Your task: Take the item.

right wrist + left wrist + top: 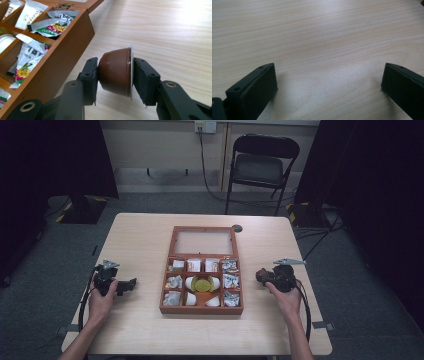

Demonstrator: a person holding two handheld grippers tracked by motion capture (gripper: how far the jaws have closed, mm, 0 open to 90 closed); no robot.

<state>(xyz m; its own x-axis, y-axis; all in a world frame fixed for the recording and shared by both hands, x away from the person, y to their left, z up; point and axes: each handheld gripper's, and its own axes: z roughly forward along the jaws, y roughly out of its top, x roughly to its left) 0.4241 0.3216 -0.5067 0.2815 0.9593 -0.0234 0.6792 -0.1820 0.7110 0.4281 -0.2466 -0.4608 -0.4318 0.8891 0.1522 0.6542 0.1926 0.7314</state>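
With the right gripper [115,75] clamping the brown capsule [116,72] just right of the wooden box [53,62] and the left gripper [329,85] open over bare surface [317,32], a slack grip could drop the smooth capsule.

A recording studio or lab is suggested by black curtains [45,155], a lone table [140,240], a folding chair [262,167] and taped floor cables [320,220].

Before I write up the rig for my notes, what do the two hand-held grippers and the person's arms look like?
Both hand-held grippers, left and right, are black, each topped by a grey three-cornered plate and trailing a black cable. The jaws are flat rectangular black pads with small screw holes, on black link arms with round pivots. The forearms are bare, with no sleeves in view.
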